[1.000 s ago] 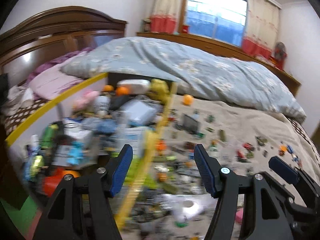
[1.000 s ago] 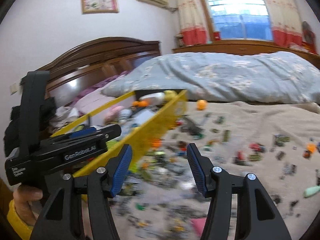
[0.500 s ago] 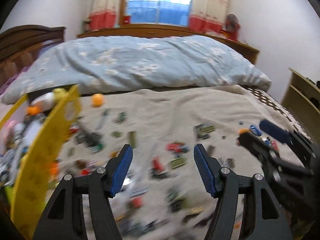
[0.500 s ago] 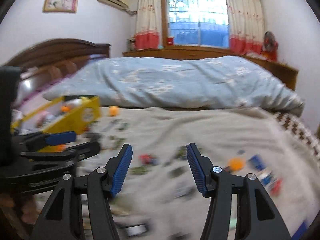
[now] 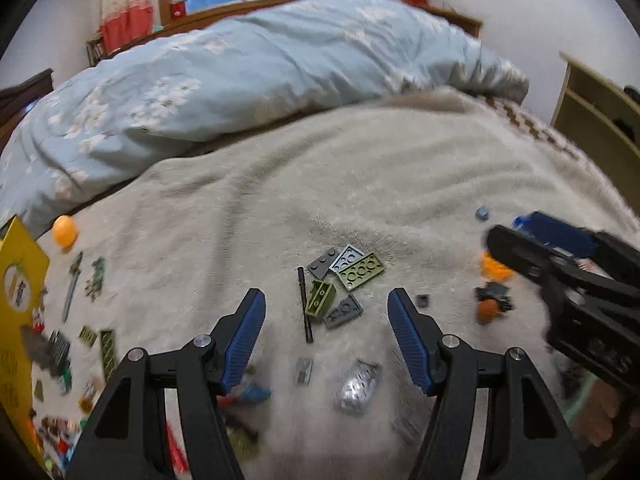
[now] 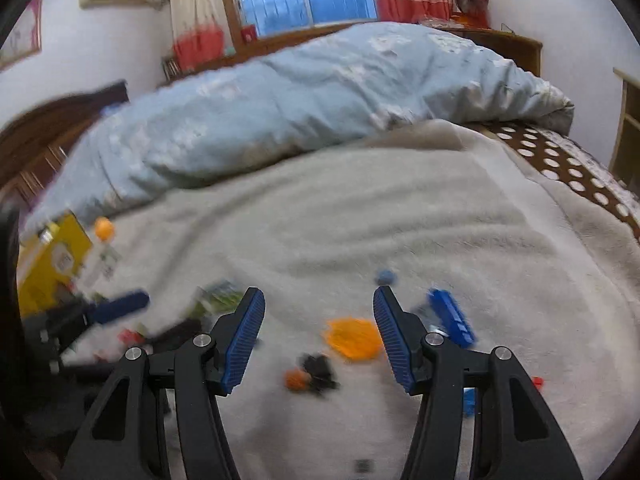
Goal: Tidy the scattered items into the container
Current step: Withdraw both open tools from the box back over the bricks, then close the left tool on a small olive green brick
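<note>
My left gripper (image 5: 326,316) is open and empty, low over a cluster of green and grey toy brick plates (image 5: 344,284) and a thin black rod (image 5: 305,310) on the beige blanket. My right gripper (image 6: 319,320) is open and empty over an orange piece (image 6: 354,338), a black-and-orange piece (image 6: 312,374) and a blue brick (image 6: 450,316). The yellow container (image 5: 16,304) is at the far left edge, also in the right wrist view (image 6: 52,264). The right gripper shows in the left wrist view (image 5: 532,244).
A rumpled light-blue duvet (image 5: 240,76) lies across the far side of the bed. An orange ball (image 5: 64,230) and several small toys (image 5: 80,344) lie near the container. A silver piece (image 5: 356,386) lies near me. A wooden shelf (image 5: 600,120) stands at the right.
Both grippers have swung right, away from the yellow container, and dipped toward the blanket. The container has slid to the left edge of both views. Both stay open.
</note>
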A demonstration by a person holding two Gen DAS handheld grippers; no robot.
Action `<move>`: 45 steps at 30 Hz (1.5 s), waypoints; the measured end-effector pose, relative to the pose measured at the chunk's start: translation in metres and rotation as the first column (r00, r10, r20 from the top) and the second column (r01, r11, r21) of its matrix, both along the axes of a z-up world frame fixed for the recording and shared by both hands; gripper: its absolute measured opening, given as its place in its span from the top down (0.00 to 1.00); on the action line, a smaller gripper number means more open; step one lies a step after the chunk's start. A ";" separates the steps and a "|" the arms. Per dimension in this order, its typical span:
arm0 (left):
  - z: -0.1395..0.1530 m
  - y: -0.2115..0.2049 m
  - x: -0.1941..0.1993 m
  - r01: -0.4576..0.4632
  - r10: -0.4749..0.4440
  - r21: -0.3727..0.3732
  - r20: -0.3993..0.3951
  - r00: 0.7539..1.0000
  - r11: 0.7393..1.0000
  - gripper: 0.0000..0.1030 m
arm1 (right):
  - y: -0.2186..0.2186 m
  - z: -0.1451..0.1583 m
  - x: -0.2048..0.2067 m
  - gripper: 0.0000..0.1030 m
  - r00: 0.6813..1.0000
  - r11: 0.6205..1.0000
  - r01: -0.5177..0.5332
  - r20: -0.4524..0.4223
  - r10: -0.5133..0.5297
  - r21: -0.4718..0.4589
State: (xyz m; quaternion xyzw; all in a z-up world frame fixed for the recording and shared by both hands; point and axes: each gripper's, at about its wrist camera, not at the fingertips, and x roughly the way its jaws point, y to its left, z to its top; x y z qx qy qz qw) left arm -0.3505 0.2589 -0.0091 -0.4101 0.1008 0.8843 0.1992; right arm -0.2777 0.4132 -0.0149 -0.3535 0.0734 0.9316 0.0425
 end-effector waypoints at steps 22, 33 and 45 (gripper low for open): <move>-0.008 -0.037 -0.026 -0.111 0.101 0.137 0.079 0.992 0.984 0.72 | 0.015 -0.021 -0.001 0.44 0.992 0.992 0.091 0.092 -0.084 -0.083; -0.019 -0.008 -0.056 -0.129 0.125 0.052 0.087 0.988 0.990 0.72 | 0.014 -0.021 0.000 0.44 0.994 0.990 0.086 0.081 -0.077 -0.107; -0.020 -0.024 -0.059 -0.139 0.126 0.152 0.091 0.988 0.979 0.78 | 0.013 -0.020 0.000 0.44 0.994 0.990 0.083 0.075 -0.075 -0.112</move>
